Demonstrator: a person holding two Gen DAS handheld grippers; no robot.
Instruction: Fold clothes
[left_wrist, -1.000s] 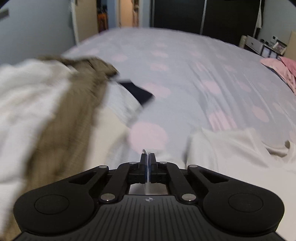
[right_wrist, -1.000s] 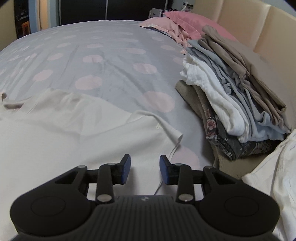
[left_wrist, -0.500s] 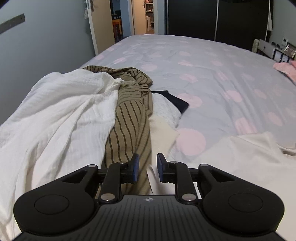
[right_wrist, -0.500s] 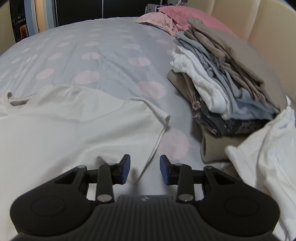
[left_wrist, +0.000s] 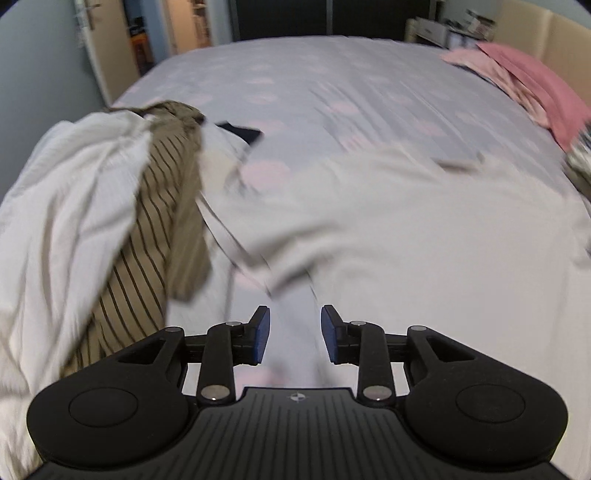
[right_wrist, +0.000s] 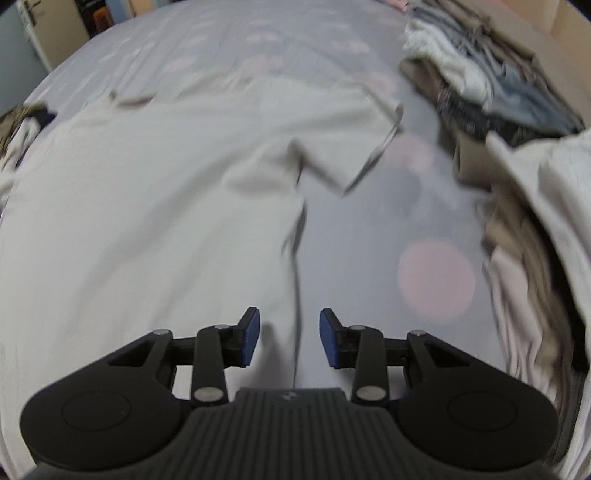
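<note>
Two grippers, both spread wide and carrying nothing. Left gripper (left_wrist: 294, 334) is hovering over the left side seam of a white T-shirt (left_wrist: 399, 229); right gripper (right_wrist: 289, 338) is straddling its right seam. T-shirt is lying flat on the polka-dot bedsheet (left_wrist: 332, 85), apparently for folding. Unfolded heap (left_wrist: 96, 221) is waiting left; folded stack (right_wrist: 491, 85) is sitting right.

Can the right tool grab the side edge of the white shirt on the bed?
Probably yes. The right tool is open, and the white shirt lies flat with its side edge running right between the fingers; nothing covers it.
</note>
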